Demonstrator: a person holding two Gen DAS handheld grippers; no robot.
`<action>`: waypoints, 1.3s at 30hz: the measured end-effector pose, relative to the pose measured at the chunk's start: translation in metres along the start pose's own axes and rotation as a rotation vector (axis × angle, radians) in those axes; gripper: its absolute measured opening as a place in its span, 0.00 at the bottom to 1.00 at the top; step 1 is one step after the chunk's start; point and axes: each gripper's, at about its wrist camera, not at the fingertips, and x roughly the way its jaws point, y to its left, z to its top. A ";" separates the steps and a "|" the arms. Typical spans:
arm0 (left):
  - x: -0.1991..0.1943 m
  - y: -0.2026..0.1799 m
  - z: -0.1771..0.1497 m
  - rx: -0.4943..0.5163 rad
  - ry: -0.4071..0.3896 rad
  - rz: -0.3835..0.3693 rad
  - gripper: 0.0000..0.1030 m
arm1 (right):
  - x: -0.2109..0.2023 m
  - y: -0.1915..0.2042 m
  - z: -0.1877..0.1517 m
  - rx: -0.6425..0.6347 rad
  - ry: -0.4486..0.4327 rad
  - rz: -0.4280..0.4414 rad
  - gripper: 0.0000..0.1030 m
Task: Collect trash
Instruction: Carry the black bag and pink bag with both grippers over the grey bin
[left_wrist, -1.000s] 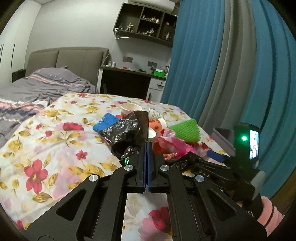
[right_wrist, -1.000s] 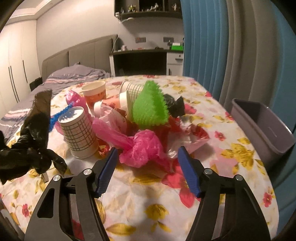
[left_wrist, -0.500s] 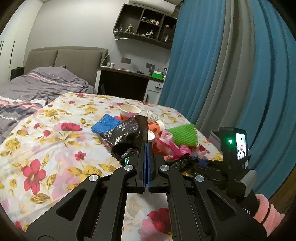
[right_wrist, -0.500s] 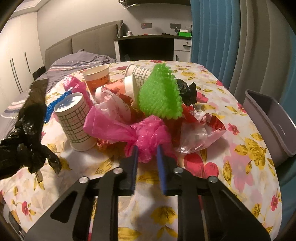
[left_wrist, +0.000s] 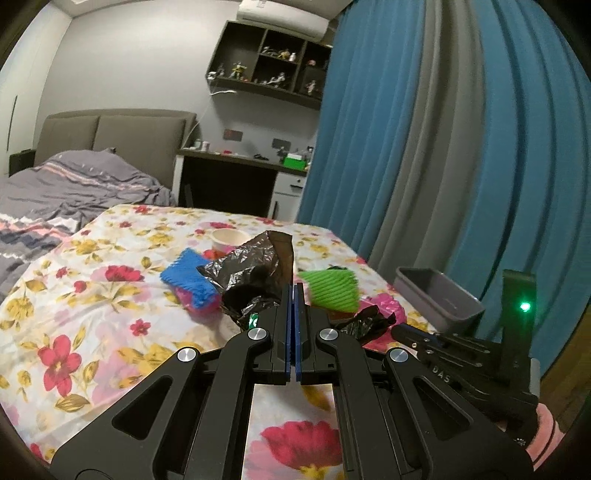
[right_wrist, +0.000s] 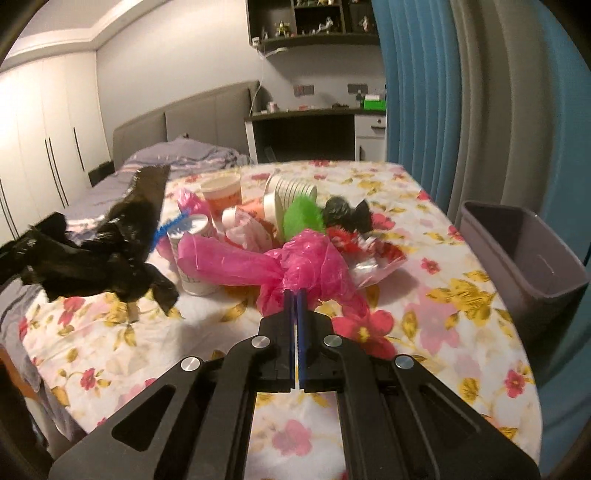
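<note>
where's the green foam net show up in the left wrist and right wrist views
Left wrist: the green foam net lies just right of centre, directly past the shut left gripper, beside the black bag it holds.
Right wrist: the same net sits upper centre in the trash pile, behind the pink bag clamped by the right gripper.
Shared landmark: the grey bin, at the right in both.
</note>
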 end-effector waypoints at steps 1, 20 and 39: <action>0.000 -0.002 0.001 0.006 -0.001 -0.005 0.00 | -0.005 -0.002 0.001 0.003 -0.013 0.000 0.02; 0.039 -0.087 0.043 0.112 -0.043 -0.194 0.00 | -0.052 -0.071 0.025 0.073 -0.166 -0.113 0.02; 0.200 -0.215 0.061 0.143 0.000 -0.469 0.00 | -0.052 -0.207 0.058 0.197 -0.248 -0.386 0.02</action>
